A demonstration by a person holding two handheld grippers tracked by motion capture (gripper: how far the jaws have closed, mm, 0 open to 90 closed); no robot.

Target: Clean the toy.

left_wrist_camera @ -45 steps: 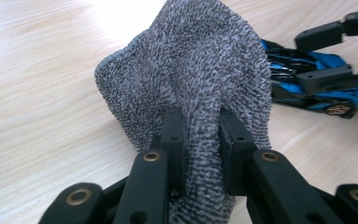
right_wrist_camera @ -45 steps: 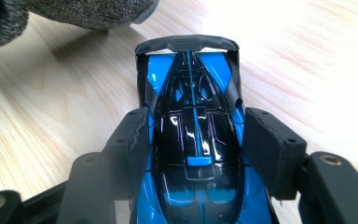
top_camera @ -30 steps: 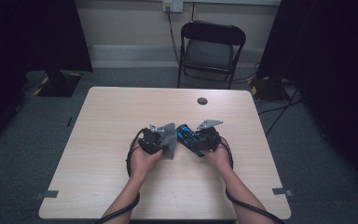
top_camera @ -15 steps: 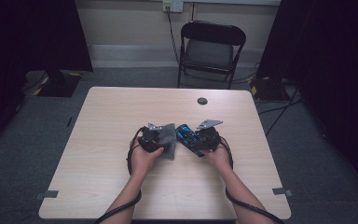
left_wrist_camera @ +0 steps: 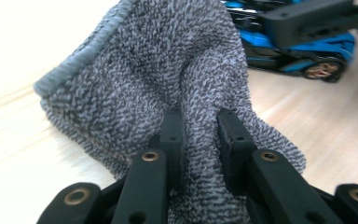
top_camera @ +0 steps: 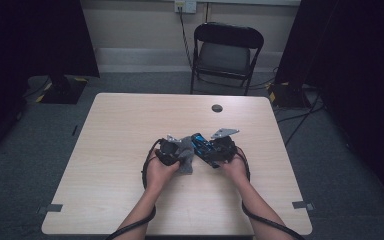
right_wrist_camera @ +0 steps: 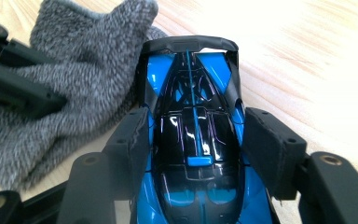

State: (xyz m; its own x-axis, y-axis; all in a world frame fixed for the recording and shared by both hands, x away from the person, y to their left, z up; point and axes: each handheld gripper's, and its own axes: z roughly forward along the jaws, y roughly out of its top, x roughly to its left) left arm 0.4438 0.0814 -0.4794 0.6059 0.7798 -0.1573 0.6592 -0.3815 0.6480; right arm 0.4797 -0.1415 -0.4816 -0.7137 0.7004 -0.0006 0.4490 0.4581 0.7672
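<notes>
Two tools, unmoved since before: left tool (left_wrist_camera: 199,135) has just clamped the cloth (left_wrist_camera: 168,70); right tool (right_wrist_camera: 193,144) grips the car (right_wrist_camera: 193,140).

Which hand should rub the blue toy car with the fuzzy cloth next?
Probably the left. The left gripper is pinched shut on the grey cloth, right beside the blue toy car. The right gripper clamps the car's sides, so it is busy steadying it.
</notes>
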